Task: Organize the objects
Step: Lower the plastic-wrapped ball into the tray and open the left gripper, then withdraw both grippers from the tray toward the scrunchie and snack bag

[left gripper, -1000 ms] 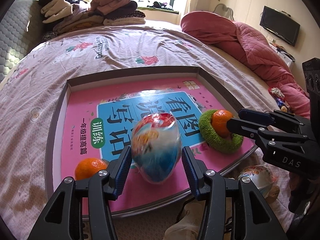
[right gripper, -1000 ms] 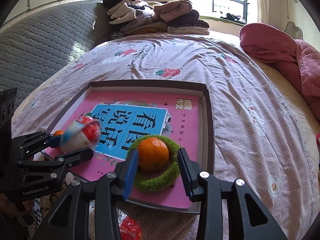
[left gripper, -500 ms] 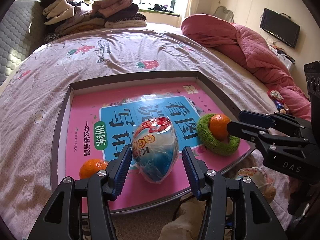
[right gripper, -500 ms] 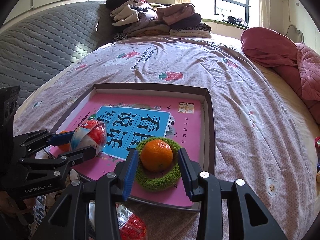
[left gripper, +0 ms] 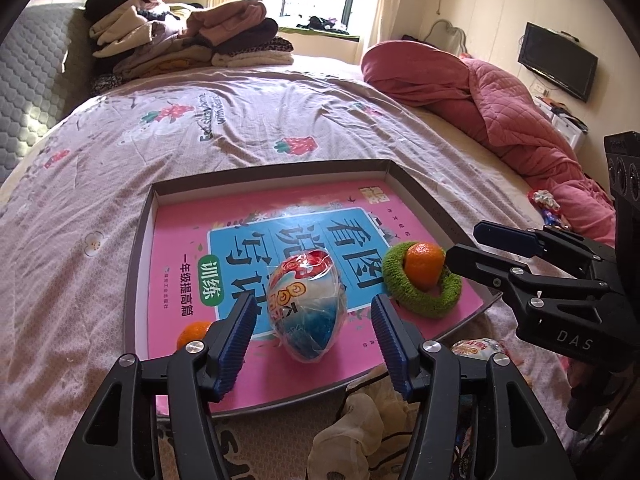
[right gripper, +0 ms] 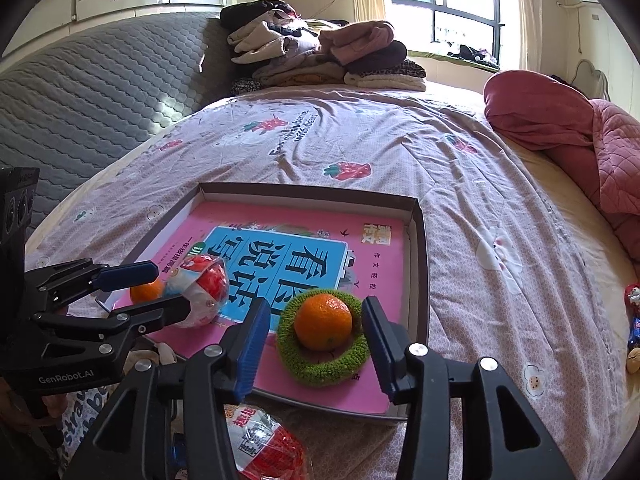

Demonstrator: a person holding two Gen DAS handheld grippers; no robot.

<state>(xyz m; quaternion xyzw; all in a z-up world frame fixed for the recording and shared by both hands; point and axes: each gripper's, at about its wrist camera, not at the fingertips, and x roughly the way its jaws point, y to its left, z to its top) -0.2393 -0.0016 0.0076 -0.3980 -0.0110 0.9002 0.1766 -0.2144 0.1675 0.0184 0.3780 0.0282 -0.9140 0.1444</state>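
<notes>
A shallow box tray (left gripper: pixel 141 240) (right gripper: pixel 420 264) with a pink book (left gripper: pixel 176 240) inside lies on the bed. A plastic-wrapped toy egg (left gripper: pixel 306 306) (right gripper: pixel 200 292) rests on the book. My left gripper (left gripper: pixel 314 330) (right gripper: pixel 156 288) is open, its fingers either side of the egg and clear of it. An orange (right gripper: pixel 323 322) (left gripper: pixel 425 266) sits in a green fuzzy ring (right gripper: pixel 324 364) (left gripper: pixel 424 304). My right gripper (right gripper: pixel 314 338) (left gripper: pixel 464 248) is open around them without touching. A second orange (left gripper: pixel 192 332) (right gripper: pixel 147 290) lies at the tray's near left.
Another wrapped egg (right gripper: pixel 262 444) (left gripper: pixel 478 350) and a crumpled bag (left gripper: pixel 360 436) lie off the tray's near edge. Folded clothes (left gripper: pixel 184 44) are stacked at the bed's far end. A pink quilt (left gripper: pixel 480 96) lies at right, small toys (right gripper: pixel 634 320) by the bed's edge.
The left gripper has let go of the egg, which now rests on the book. Both grippers have drawn back from the tray; the orange stays in its ring.
</notes>
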